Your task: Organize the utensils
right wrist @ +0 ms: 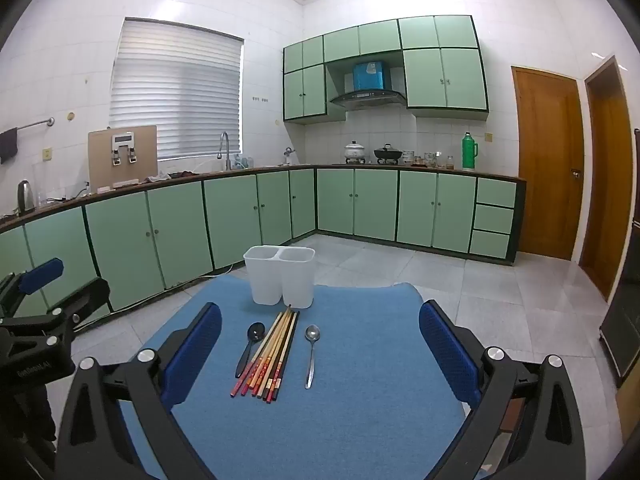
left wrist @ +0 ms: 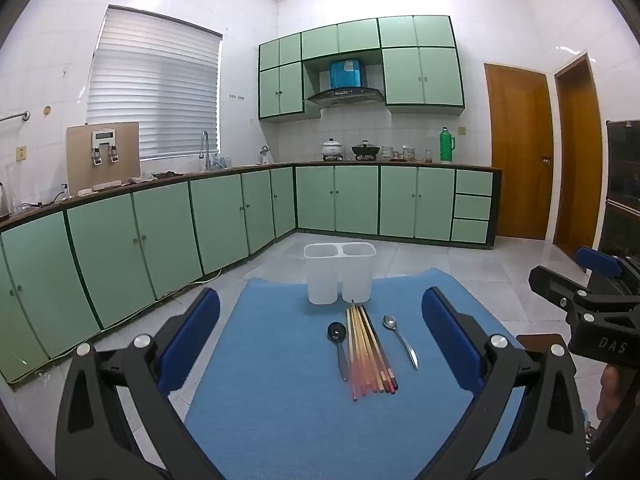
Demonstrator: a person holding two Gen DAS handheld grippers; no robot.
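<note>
Straight ahead of your left gripper [left wrist: 320, 344] and right gripper [right wrist: 320, 350], both spread wide and holding nothing, chopsticks [right wrist: 269, 354], black spoon [right wrist: 250, 346] and steel spoon [right wrist: 311, 354] lie on the blue mat [right wrist: 360, 400]; beyond them the white holder [right wrist: 279, 280] looks empty, so you've got everything left to sort.

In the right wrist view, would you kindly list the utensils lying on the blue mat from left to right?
Black spoon → bundle of chopsticks → metal spoon.
</note>
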